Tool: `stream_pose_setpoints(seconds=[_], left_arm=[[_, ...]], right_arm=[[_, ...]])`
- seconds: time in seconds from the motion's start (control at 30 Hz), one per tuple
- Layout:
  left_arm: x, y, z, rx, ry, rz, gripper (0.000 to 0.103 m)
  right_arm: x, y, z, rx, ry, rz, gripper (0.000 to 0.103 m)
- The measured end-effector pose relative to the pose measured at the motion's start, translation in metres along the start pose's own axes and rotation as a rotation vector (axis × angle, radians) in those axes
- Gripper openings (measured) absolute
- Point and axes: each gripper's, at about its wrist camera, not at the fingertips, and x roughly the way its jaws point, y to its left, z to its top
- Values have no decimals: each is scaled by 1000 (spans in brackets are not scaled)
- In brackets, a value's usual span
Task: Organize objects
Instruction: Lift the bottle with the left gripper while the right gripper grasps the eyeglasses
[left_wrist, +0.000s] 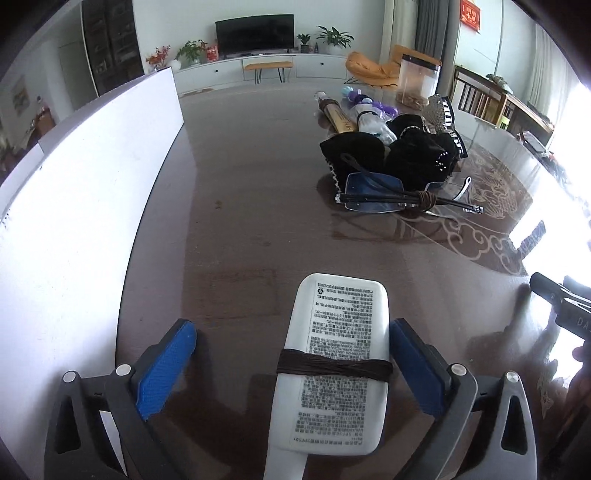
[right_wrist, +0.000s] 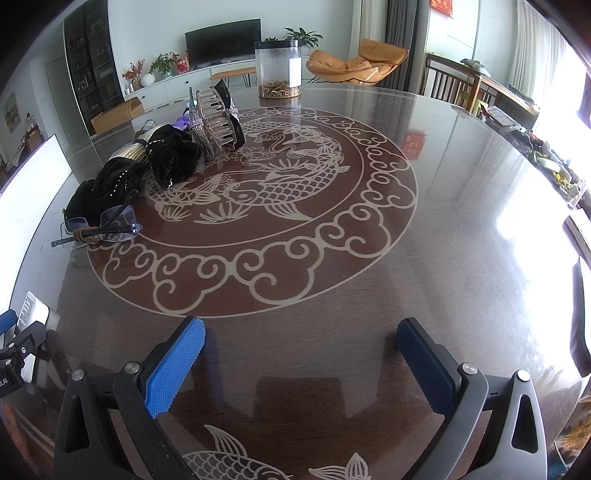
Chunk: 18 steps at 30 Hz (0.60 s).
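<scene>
A white tube (left_wrist: 338, 365) with printed text and a brown hair tie (left_wrist: 334, 369) around it lies between the fingers of my left gripper (left_wrist: 291, 365). The jaws stand wide open; the tube is next to the right pad and far from the left one. The tube's end also shows in the right wrist view (right_wrist: 31, 308). My right gripper (right_wrist: 301, 363) is open and empty above the glass tabletop (right_wrist: 461, 221). A pile of black scrunchies (left_wrist: 406, 151), folded glasses (left_wrist: 373, 194) bound with a brown tie, hair claws (right_wrist: 214, 118) and other small items lies on the table.
A white board (left_wrist: 85, 206) stands along the table's left edge. A clear canister (right_wrist: 279, 68) with dried bits stands at the far side. The table carries a fish pattern (right_wrist: 280, 177). Chairs and clutter are at the right.
</scene>
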Motion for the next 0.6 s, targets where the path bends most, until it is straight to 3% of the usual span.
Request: stream_pose_setpoints(seconds=[0.6], left_arm=[[2,2,4,66,0,-50,103]], right_arm=[[0,1,0,-2,0,4,103]])
